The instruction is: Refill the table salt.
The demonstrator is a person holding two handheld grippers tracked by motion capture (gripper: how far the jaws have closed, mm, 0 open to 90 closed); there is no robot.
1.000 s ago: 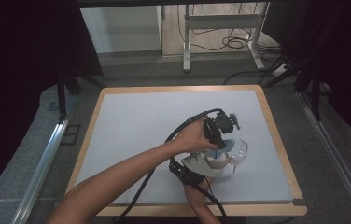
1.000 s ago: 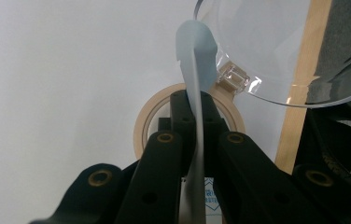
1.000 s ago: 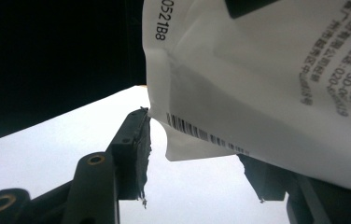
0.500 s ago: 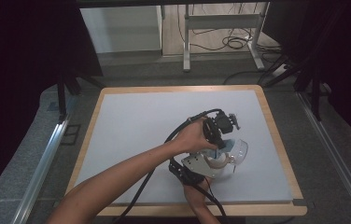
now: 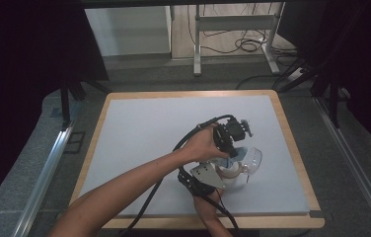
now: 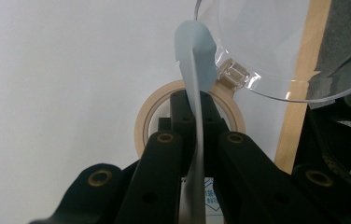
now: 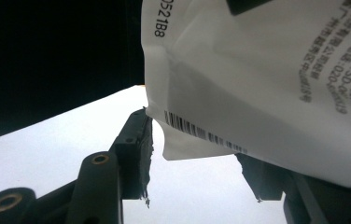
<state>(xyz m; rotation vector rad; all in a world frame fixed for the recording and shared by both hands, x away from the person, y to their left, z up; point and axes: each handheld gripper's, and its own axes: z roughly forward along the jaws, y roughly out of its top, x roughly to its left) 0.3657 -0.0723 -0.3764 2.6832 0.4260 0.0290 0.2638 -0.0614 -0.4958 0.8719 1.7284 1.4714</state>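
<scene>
My left gripper (image 6: 193, 100) is shut on a thin pale-blue packet (image 6: 193, 56), seen edge-on between its jaws. In the high view the left gripper (image 5: 233, 149) points down over a tan tape roll (image 5: 231, 174) and a clear plastic lid (image 5: 252, 159). The tape roll (image 6: 144, 122) lies flat under the jaws, with the lid (image 6: 281, 51) tilted beside it. My right gripper (image 7: 194, 163) stands open; its jaws have just been closing a little. The packet's white printed face (image 7: 267, 93) hangs with its lower corner between them, and the pads do not press on it.
A white board (image 5: 144, 133) with a wooden rim (image 5: 292, 148) carries everything. The person's left forearm (image 5: 124, 185) crosses it from the bottom left, with a black cable (image 5: 188, 140) looping from the gripper. Dark floor, metal rails and a desk frame lie around the board.
</scene>
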